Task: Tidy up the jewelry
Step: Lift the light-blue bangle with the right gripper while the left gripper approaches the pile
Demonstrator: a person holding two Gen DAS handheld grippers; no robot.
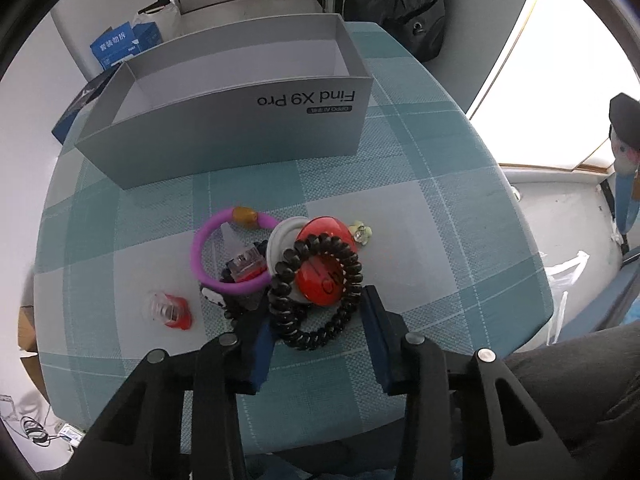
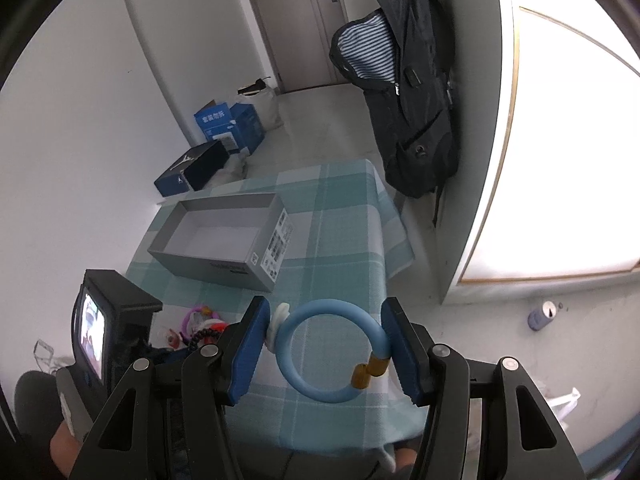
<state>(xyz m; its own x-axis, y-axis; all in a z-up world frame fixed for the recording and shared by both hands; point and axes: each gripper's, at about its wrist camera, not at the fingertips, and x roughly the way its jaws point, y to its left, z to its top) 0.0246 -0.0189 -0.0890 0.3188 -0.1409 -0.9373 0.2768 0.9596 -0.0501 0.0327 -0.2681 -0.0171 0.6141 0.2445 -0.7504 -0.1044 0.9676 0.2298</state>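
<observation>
— Between left gripper (image 1: 316,300) pads: coil tie (image 1: 320,338), pinched?
— Looks so, both pads touch it. It lies flat, far edge draped over red disc (image 1: 324,276), so a side squeeze suits. Round, no long axis.
— Right gripper (image 2: 326,304)?
— Clamped across blue ring (image 2: 283,354) (off the table), ring face toward camera, clasp (image 2: 372,370) by right pad. Likely bound for box (image 2: 224,236), ahead.
</observation>
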